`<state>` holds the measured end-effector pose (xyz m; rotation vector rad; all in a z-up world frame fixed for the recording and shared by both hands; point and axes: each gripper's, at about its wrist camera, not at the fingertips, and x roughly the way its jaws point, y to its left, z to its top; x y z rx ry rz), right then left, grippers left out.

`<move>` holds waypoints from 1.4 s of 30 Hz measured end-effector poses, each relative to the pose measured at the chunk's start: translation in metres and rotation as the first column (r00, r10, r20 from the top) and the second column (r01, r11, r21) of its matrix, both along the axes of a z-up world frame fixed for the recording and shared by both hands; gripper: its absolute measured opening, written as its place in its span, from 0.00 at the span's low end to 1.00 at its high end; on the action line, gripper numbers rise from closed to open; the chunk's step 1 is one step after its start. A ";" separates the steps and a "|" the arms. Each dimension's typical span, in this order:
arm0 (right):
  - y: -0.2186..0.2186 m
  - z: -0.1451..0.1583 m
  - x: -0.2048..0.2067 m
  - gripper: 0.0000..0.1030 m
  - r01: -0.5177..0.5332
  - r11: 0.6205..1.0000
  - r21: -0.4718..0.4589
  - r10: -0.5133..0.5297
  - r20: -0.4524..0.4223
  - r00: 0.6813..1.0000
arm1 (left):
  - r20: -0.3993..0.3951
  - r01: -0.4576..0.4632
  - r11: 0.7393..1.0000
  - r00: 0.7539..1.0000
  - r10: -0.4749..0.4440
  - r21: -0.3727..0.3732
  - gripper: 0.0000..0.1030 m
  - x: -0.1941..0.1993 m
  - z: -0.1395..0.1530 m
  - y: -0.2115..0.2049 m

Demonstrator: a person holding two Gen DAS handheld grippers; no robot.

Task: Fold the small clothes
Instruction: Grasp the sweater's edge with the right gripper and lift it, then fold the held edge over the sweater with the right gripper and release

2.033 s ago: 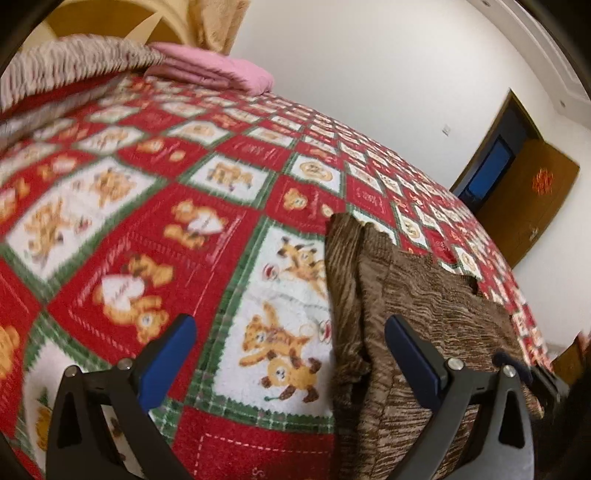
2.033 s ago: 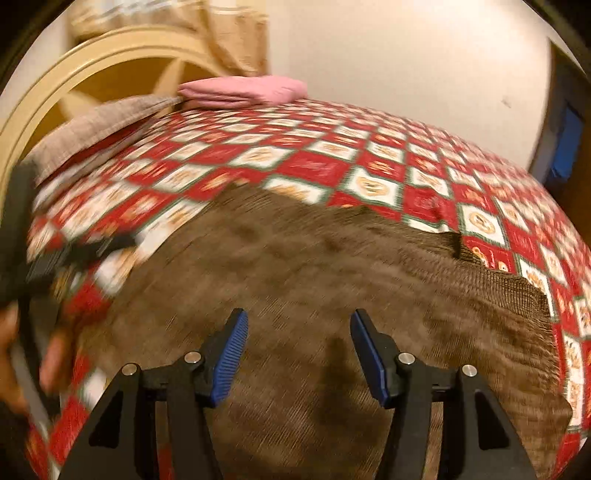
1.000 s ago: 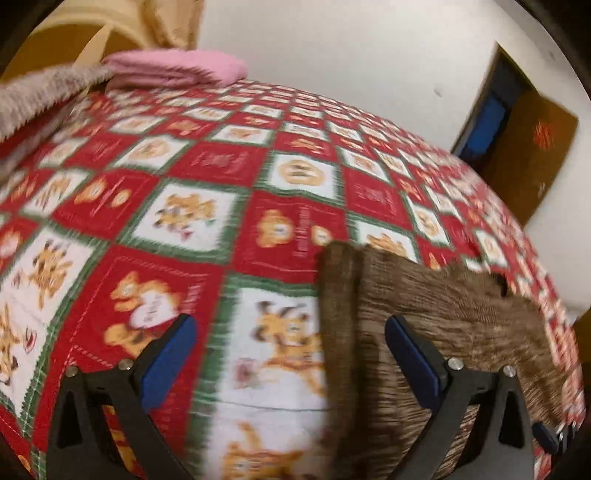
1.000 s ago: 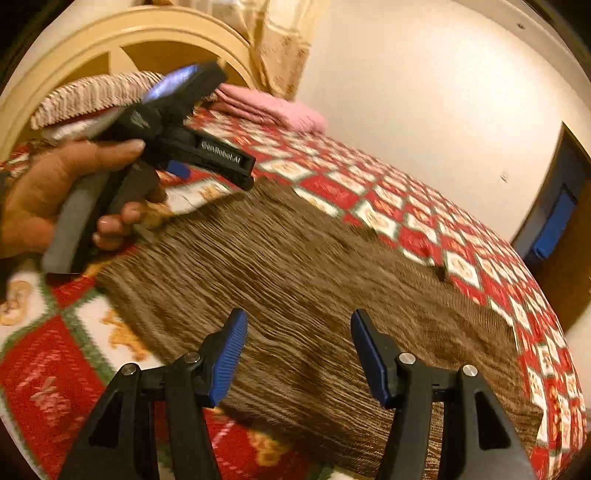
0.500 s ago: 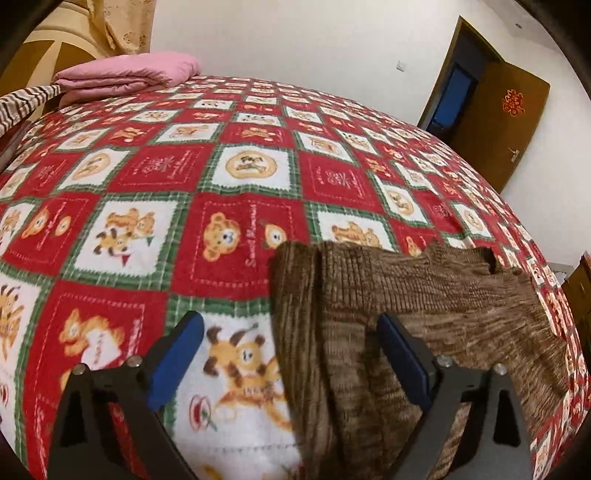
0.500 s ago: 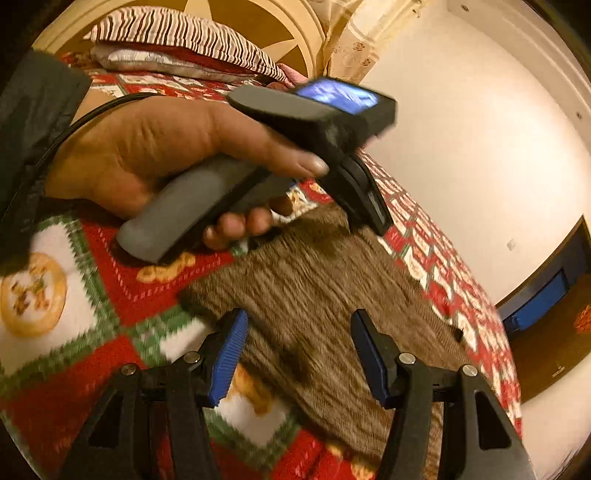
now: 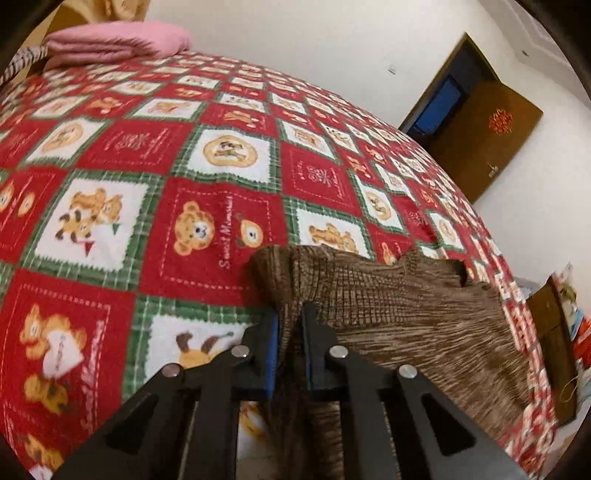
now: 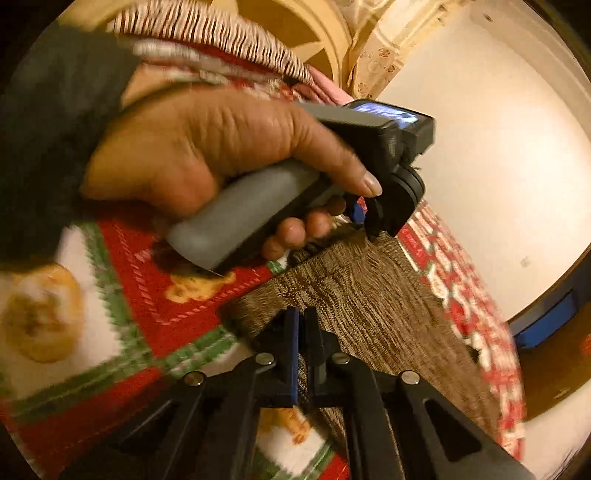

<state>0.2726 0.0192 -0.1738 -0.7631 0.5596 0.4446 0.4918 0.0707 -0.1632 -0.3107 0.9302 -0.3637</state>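
A brown knit garment (image 7: 406, 314) lies flat on the red teddy-bear bedspread (image 7: 147, 184). In the left wrist view my left gripper (image 7: 290, 314) is at the garment's near left corner, its jaws closing on the bunched edge, which the blue pads pinch. My right gripper (image 8: 303, 314) has its jaws pressed together on the adjacent corner of the same garment (image 8: 362, 295). The right wrist view also shows a hand (image 8: 221, 147) holding the left gripper (image 8: 364, 225), tips down on the fabric's far edge.
A folded pink blanket (image 7: 118, 40) and a striped pillow (image 8: 221, 29) lie at the head of the bed by the wooden headboard (image 8: 314, 29). A brown door (image 7: 491, 147) stands open beyond the bed's far side. Furniture (image 7: 554, 332) stands at the right edge.
Both grippers went from wide open to closed on the garment's edge. The right gripper slid toward the corner beside the left hand; the left gripper turned slightly toward the garment.
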 end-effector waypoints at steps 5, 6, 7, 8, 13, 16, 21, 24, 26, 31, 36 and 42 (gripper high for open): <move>-0.024 0.022 0.004 0.01 0.036 0.985 0.168 -0.026 -0.064 0.998 | 0.006 -0.023 0.999 1.000 0.022 0.027 0.10 -0.006 0.013 -0.006; -0.030 0.025 0.005 0.01 0.047 0.980 0.195 -0.033 -0.073 0.997 | 0.005 -0.027 0.999 1.000 0.027 0.025 0.10 -0.007 0.016 -0.007; -0.037 0.032 0.005 0.01 0.059 0.970 0.236 -0.040 -0.082 0.996 | 0.003 -0.035 0.999 0.999 0.035 0.017 0.10 -0.008 0.019 -0.008; -0.044 0.037 0.006 0.01 0.069 0.962 0.263 -0.047 -0.089 0.995 | 0.001 -0.038 0.999 0.999 0.038 0.003 0.10 -0.009 0.022 -0.009; -0.091 0.061 0.005 0.01 0.147 0.894 0.424 -0.098 -0.136 0.986 | 0.037 -0.043 0.998 0.998 0.045 -0.050 0.10 -0.017 0.052 -0.024; -0.114 0.071 0.000 0.01 0.182 0.854 0.487 -0.123 -0.151 0.981 | 0.057 -0.027 0.998 0.998 0.031 -0.055 0.10 -0.021 0.069 -0.042; -0.146 0.081 -0.002 0.01 0.232 0.805 0.546 -0.163 -0.172 0.972 | 0.090 0.004 0.999 0.996 0.000 -0.053 0.10 -0.023 0.093 -0.078; -0.172 0.084 -0.005 0.01 0.267 0.762 0.590 -0.191 -0.190 0.963 | 0.097 0.022 0.999 0.995 -0.018 -0.046 0.10 -0.023 0.102 -0.098; -0.190 0.086 -0.005 0.01 0.289 0.733 0.616 -0.206 -0.204 0.957 | 0.099 0.031 0.999 0.995 -0.026 -0.042 0.10 -0.023 0.106 -0.110; -0.229 0.089 -0.008 0.01 0.329 0.670 0.666 -0.232 -0.233 0.944 | 0.094 0.074 0.996 0.993 -0.070 -0.049 0.10 -0.024 0.117 -0.147; -0.261 0.086 -0.016 0.01 0.360 0.629 0.689 -0.261 -0.249 0.933 | 0.082 0.133 0.990 0.988 -0.130 -0.038 0.10 -0.024 0.124 -0.187; -0.308 0.080 -0.024 0.01 0.427 0.563 0.707 -0.312 -0.297 0.902 | 0.053 0.190 0.981 0.981 -0.189 -0.026 0.10 -0.019 0.122 -0.236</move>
